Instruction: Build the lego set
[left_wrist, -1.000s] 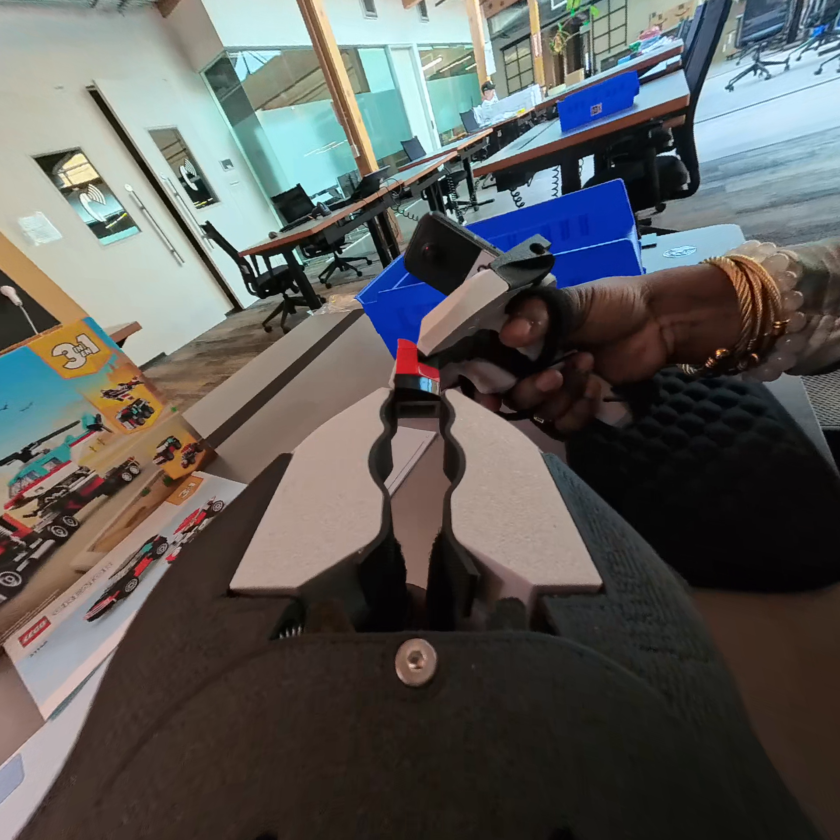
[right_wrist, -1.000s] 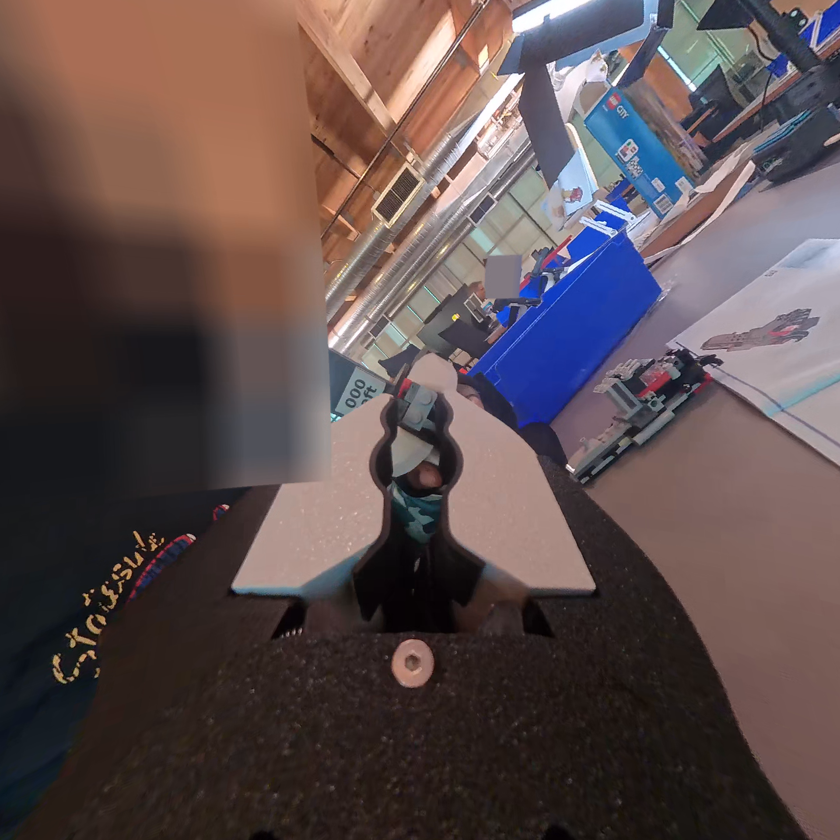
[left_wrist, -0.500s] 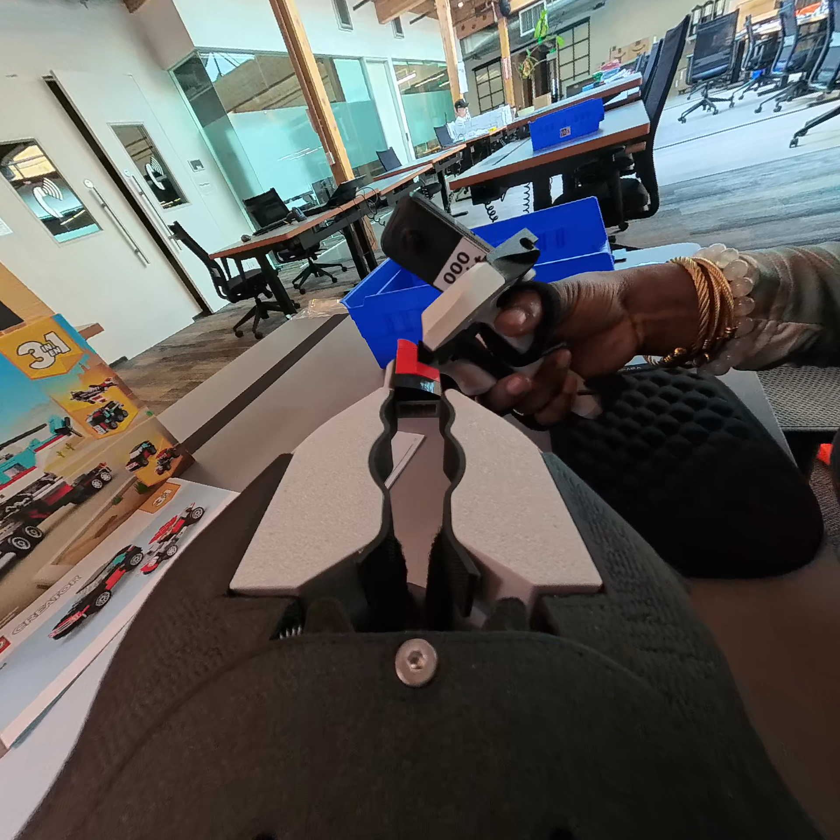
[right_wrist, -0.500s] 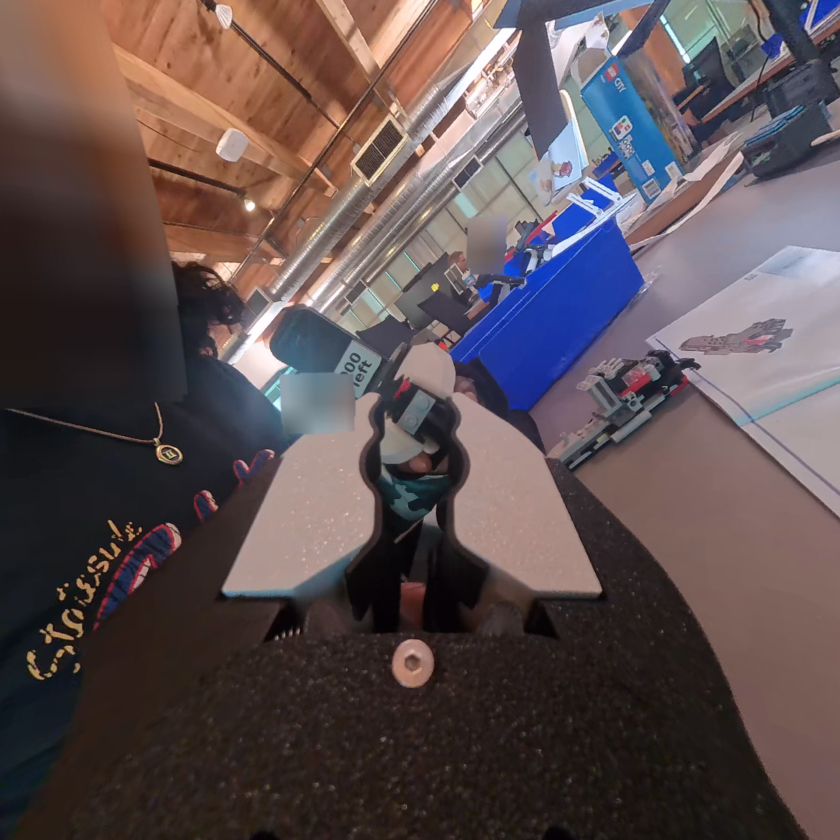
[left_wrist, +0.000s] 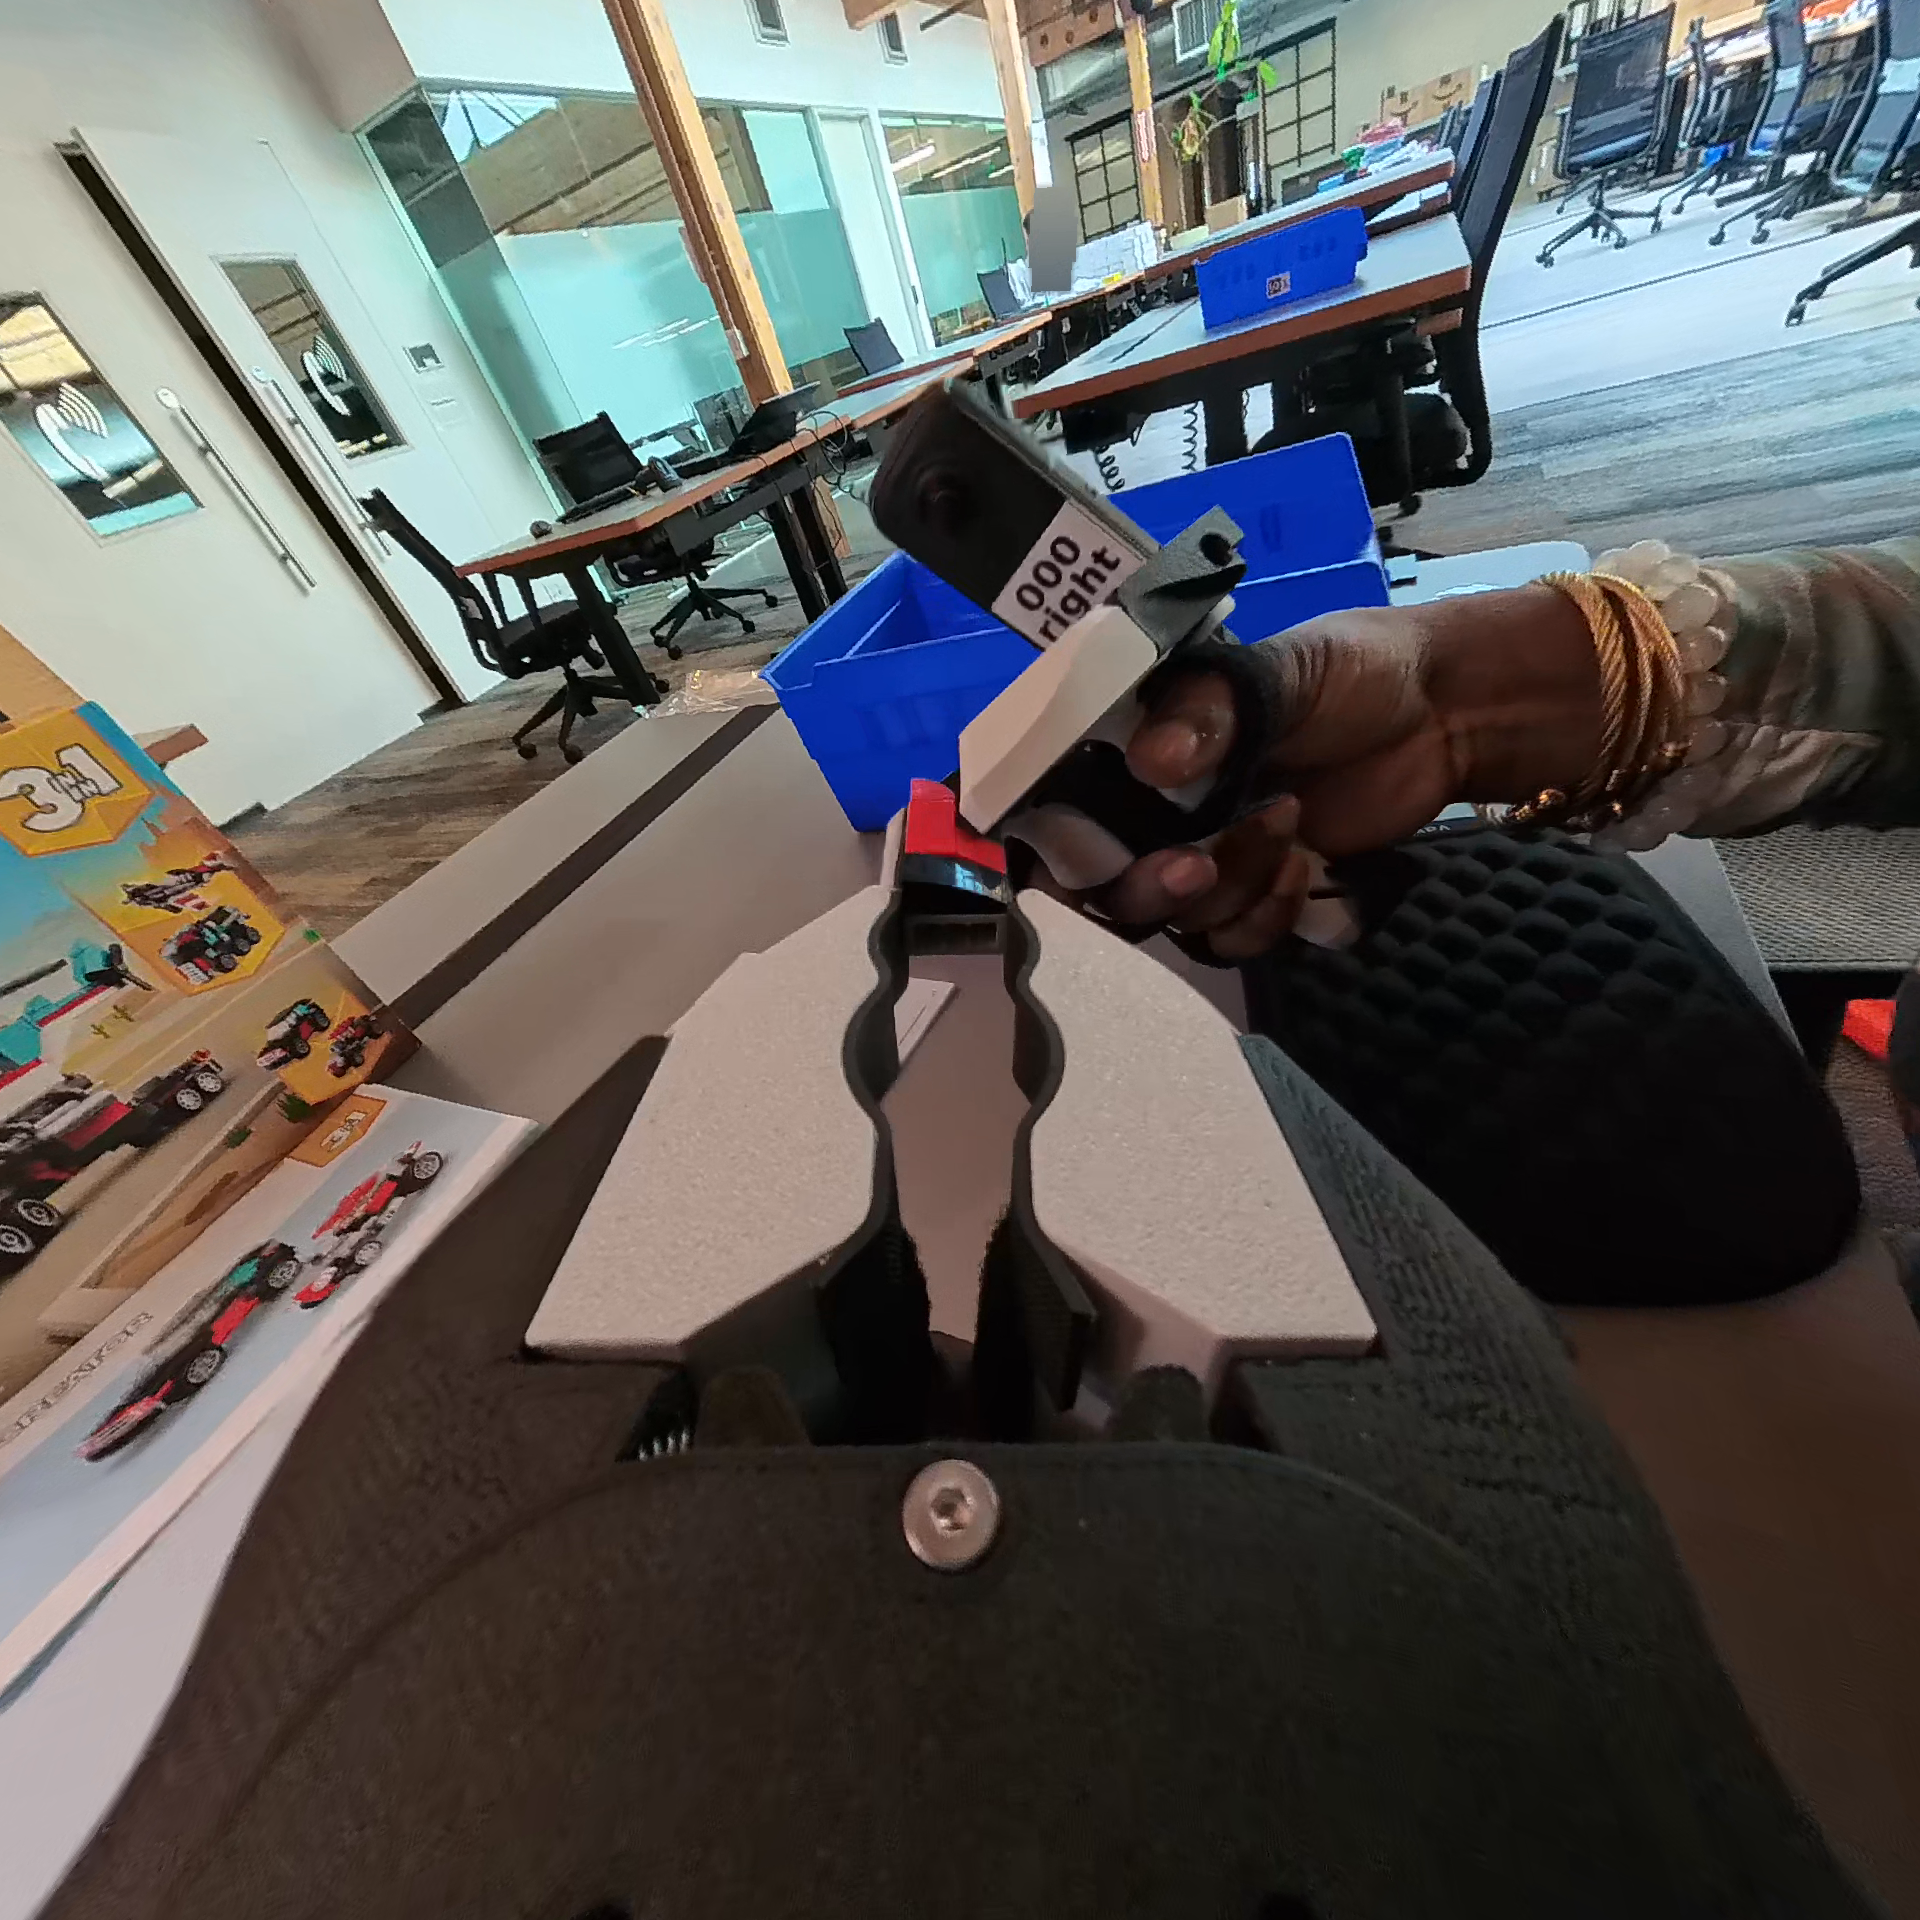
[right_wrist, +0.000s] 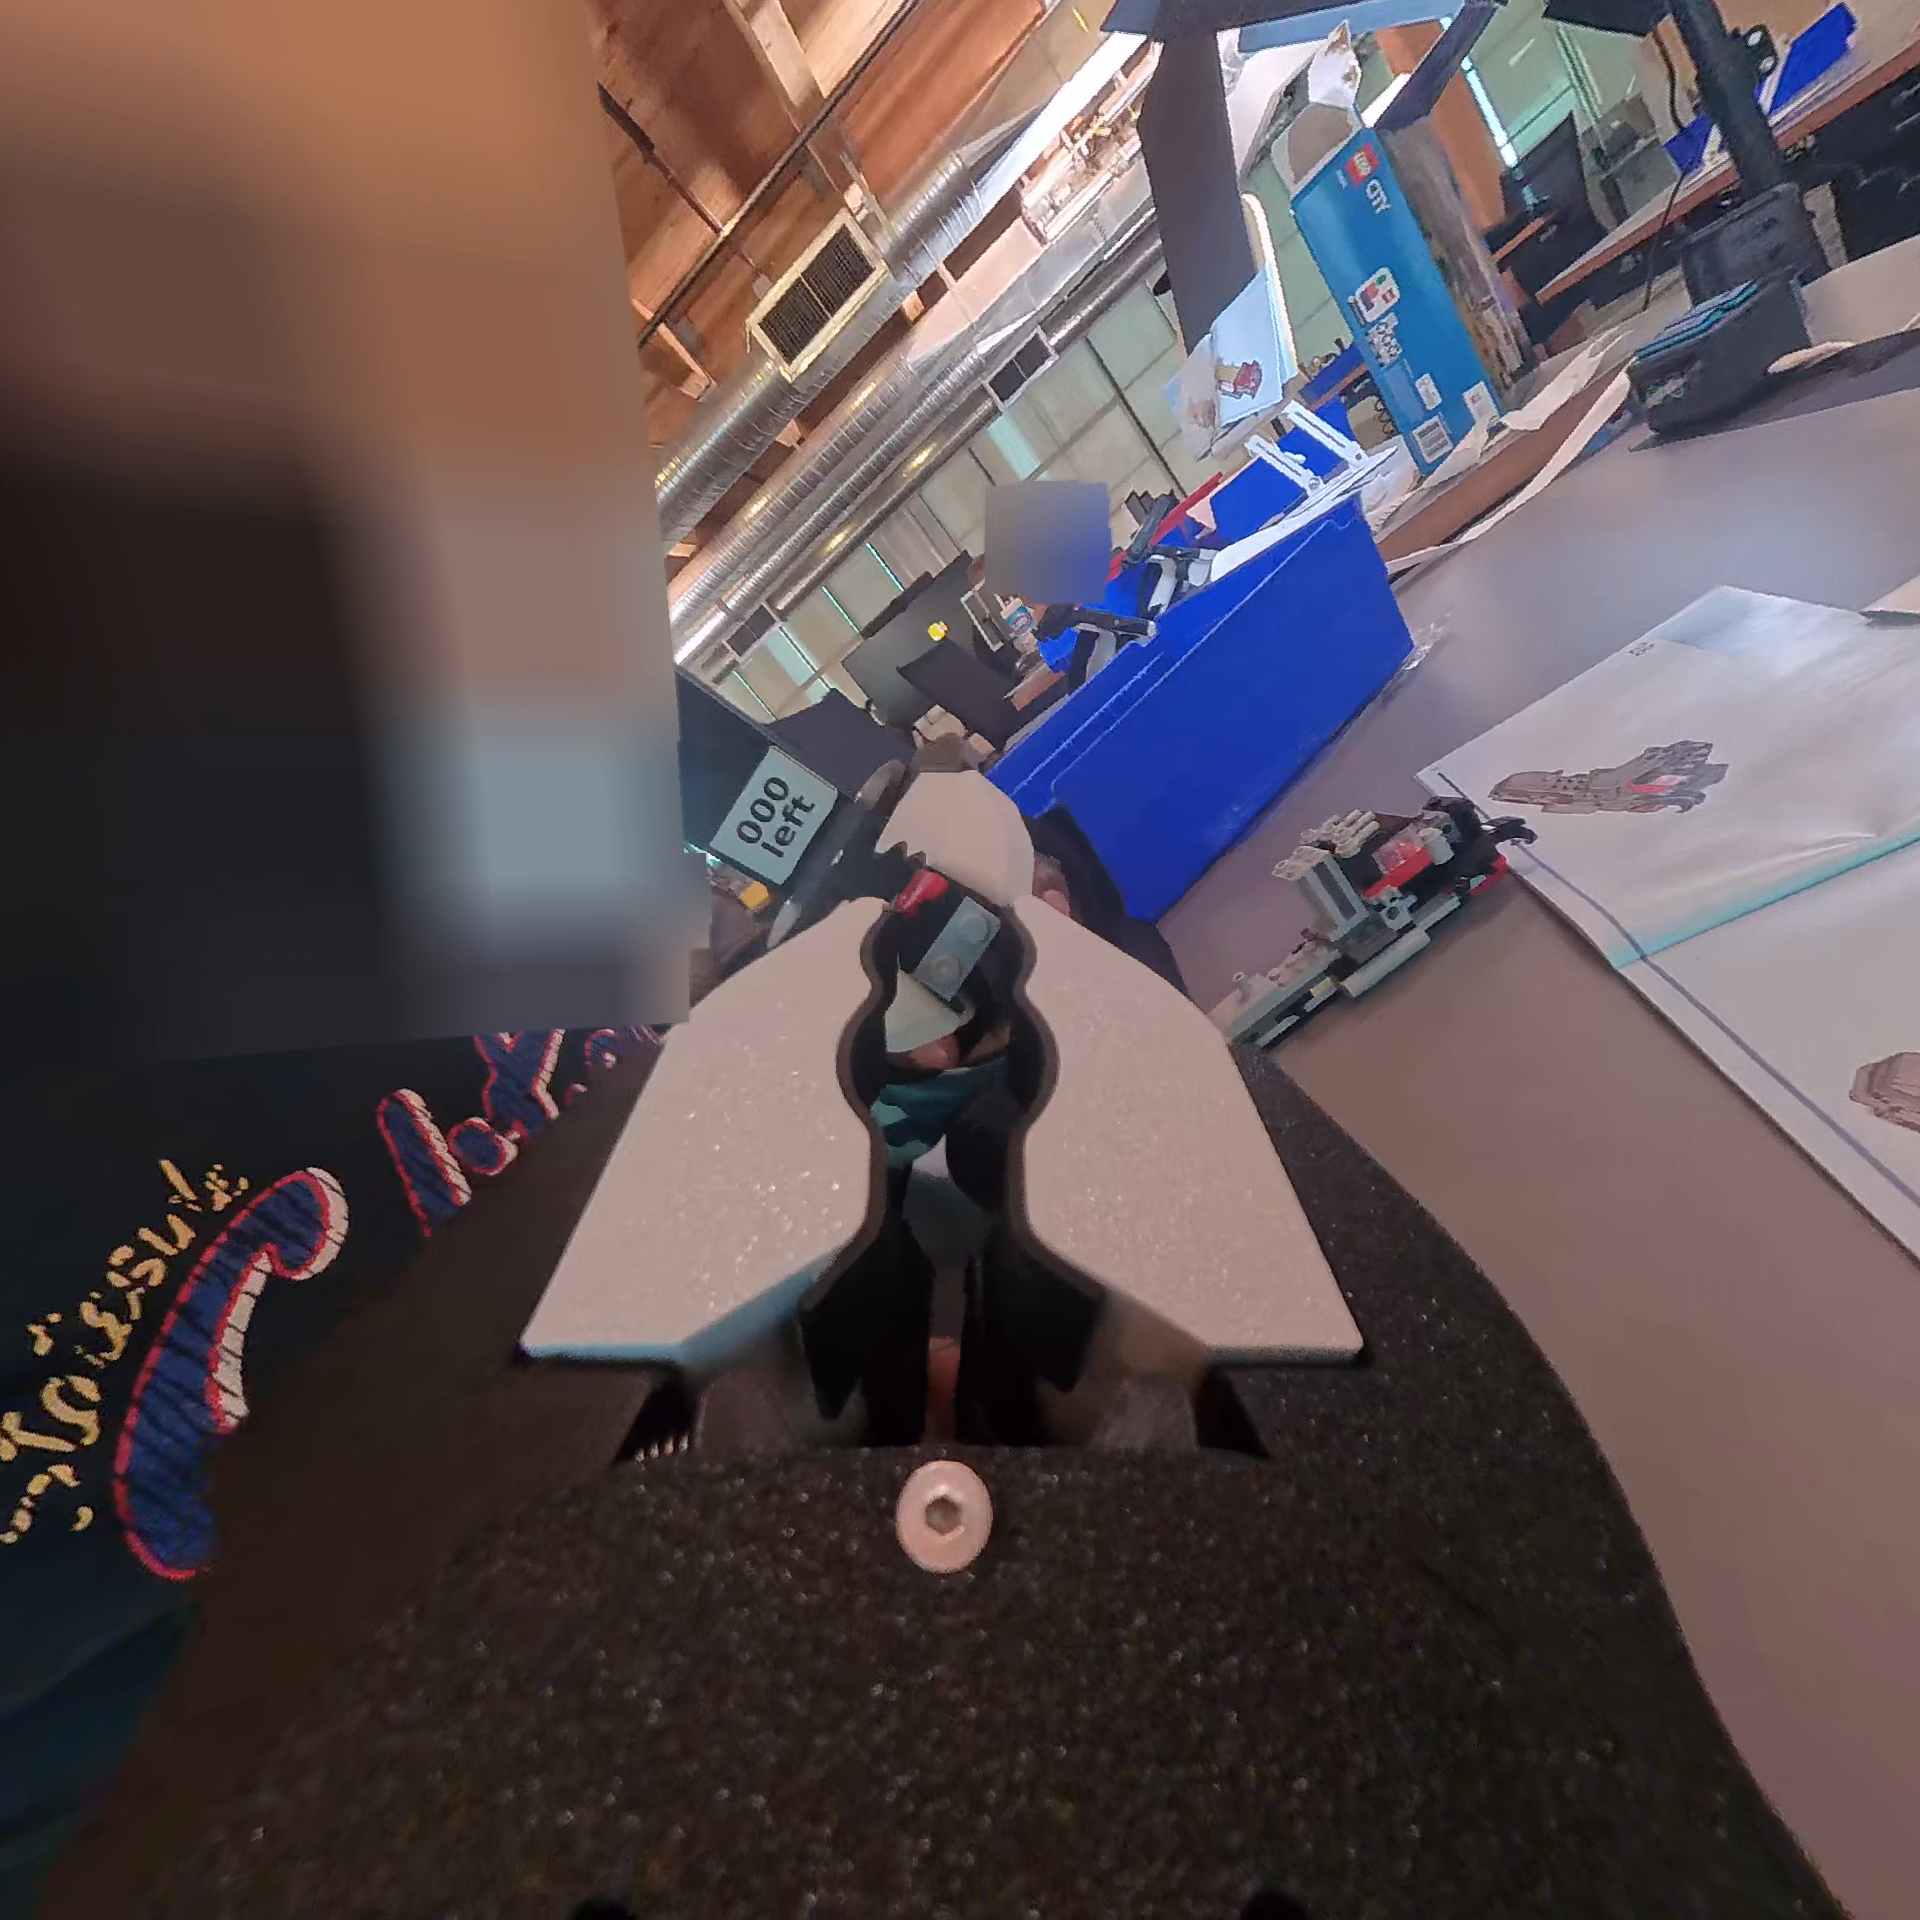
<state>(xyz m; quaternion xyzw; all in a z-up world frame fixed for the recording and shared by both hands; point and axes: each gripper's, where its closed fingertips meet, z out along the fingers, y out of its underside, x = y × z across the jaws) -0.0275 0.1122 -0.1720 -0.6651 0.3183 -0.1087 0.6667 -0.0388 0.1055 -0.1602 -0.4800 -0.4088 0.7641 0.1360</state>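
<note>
Two grippers meet above the table (left_wrist: 644, 831): your left gripper (left_wrist: 951, 904) clamps a small red-and-black brick assembly (left_wrist: 948, 847), and your right gripper (right_wrist: 951, 935) pinches a light grey stud plate (right_wrist: 961, 940) against it, your right hand (left_wrist: 1340, 769) squeezing the trigger. Much of the build looks unfinished. Only a low, partly built chassis (right_wrist: 1371, 894) sits beside the open instruction booklet (right_wrist: 1704, 862), near the blue bin (right_wrist: 1195, 717). Joining these two pieces appears to be the step in hand.
</note>
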